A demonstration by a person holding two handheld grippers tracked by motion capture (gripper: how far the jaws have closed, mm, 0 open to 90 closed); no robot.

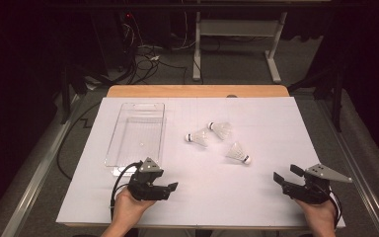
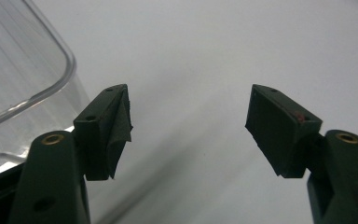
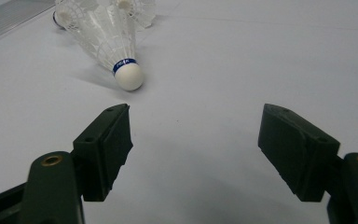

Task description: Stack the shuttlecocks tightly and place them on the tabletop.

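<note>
Open tongs near shuttlecock

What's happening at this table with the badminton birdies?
A person holds a pair of tongs in each hand. The left tongs and right tongs both stand open and hold nothing. Three shuttlecocks lie loose on the white sheet, beside a clear tray. The right tongs point toward the nearest shuttlecock.
</note>
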